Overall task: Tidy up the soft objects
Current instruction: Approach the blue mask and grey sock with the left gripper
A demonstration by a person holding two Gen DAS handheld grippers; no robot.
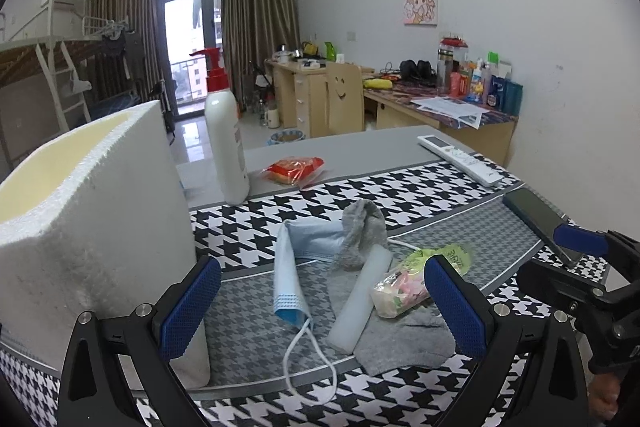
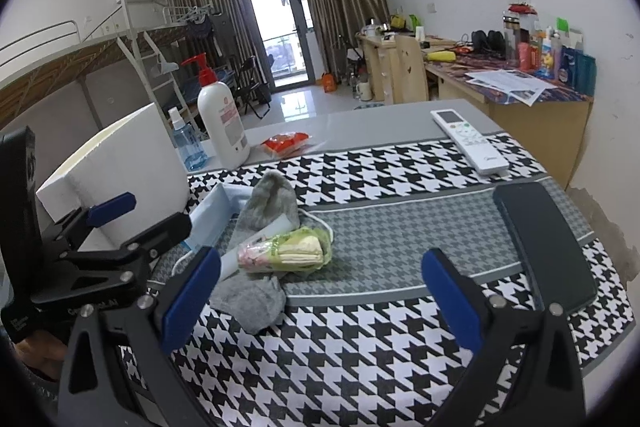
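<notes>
Grey sock (image 1: pixel 362 233), limp and light, lies just right of the foam box (image 1: pixel 100 211), beneath foam stick (image 1: pixel 360 301). Both my hand-held grippers (image 1: pixel 320 303) (image 2: pixel 320 291) stand apart, empty; I'd pinch its bunched cuff.

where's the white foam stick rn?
In both views the foam stick lies in the pile mid-table, on the grey sock, between the blue mask and the green snack pack.
</notes>
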